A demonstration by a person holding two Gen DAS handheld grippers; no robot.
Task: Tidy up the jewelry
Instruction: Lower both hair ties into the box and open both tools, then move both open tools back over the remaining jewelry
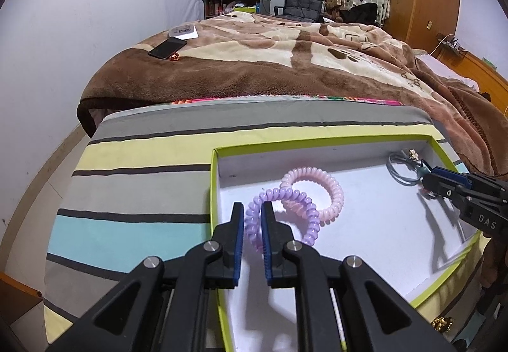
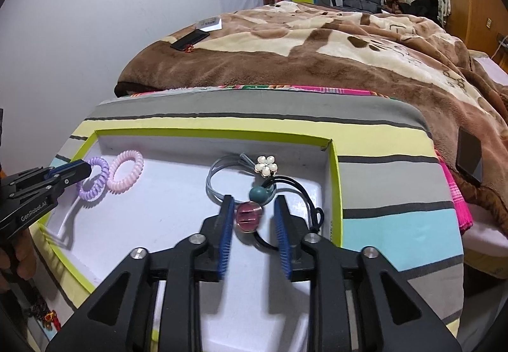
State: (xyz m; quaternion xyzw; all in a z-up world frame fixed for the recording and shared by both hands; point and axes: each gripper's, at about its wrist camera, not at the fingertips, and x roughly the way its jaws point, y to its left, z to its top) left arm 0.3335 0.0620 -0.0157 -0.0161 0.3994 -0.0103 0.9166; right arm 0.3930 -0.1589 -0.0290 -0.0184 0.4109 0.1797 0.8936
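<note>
Shallow white cardboard tray with lime-green rim (image 2: 333, 193), on striped cushion (image 1: 143, 187) beside bed.

Left hand-held gripper (image 1: 253, 209): jaws narrowed on lilac spiral plastic hair tie (image 1: 304, 202), overlapping pink spiral tie (image 1: 333, 190).

Right hand-held gripper (image 2: 254, 202): half-open, astride pink bead (image 2: 249, 216) of black elastic hair tie (image 2: 301, 190); nothing held.

Step, judged: sorting ties. Next: right closes on bead.

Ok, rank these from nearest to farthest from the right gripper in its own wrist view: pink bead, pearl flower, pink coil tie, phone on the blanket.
From the right gripper:
1. Pink bead, between the fingers.
2. Pearl flower, just ahead.
3. Pink coil tie, far left in the box.
4. Phone, far back left on the blanket.
</note>
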